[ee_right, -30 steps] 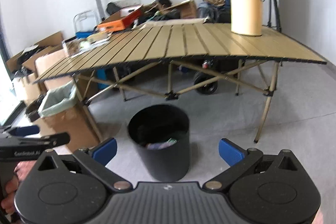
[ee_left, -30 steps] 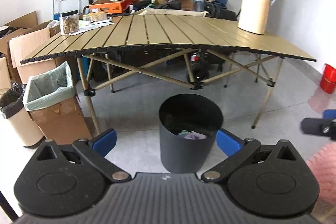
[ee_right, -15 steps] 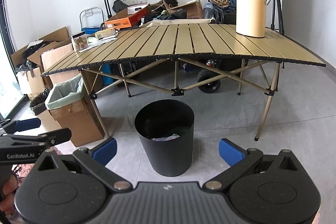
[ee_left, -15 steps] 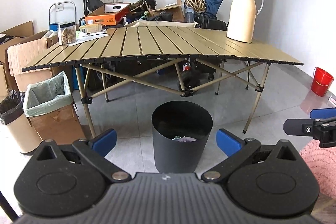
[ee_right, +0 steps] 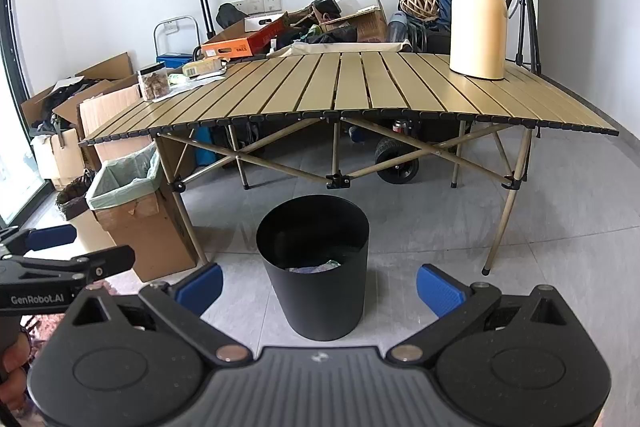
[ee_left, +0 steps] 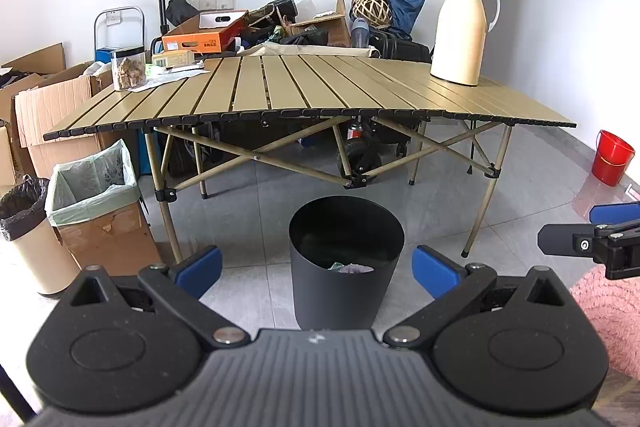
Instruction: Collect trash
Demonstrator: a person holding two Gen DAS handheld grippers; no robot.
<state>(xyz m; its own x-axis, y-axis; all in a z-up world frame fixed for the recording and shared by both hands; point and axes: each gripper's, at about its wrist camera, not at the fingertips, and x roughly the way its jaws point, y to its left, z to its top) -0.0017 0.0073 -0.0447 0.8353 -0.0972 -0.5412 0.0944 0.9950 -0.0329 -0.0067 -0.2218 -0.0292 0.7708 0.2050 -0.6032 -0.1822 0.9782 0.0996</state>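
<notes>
So both grippers are empty here with their blue pads spread wide apart. The left gripper [ee_left: 316,267] hangs right over the near side of the black trash bin [ee_left: 346,291], which stands upright on the grey tile floor [ee_left: 248,207], long axis straight up and open mouth to the ceiling. In the left wrist view the bin sits dead centre between the pads, basically at 12 o'clock from the gripper, a bit nearer the right pad. From the right gripper [ee_right: 318,285] it's again at 12 o'clock, between the pads and just a touch toward the left one [ee_right: 200,283]. Down inside the bin there's some crumpled trash [ee_left: 352,267], whitish and greenish bits, can't tell what exactly. Behind the bin, further along 12 o'clock, is the slatted folding counter [ee_left: 304,91] with a cream thermos jug [ee_left: 464,31] at about 1 o'clock and a clear jar [ee_left: 128,67] at about 10 o'clock. A cardboard box lined with a green bag [ee_left: 96,203] sits at 9 to 10 o'clock of the bin, a red bucket [ee_left: 612,157] off at 2 o'clock. Each gripper shows up at the edge of the other's view, well apart from the bin.
</notes>
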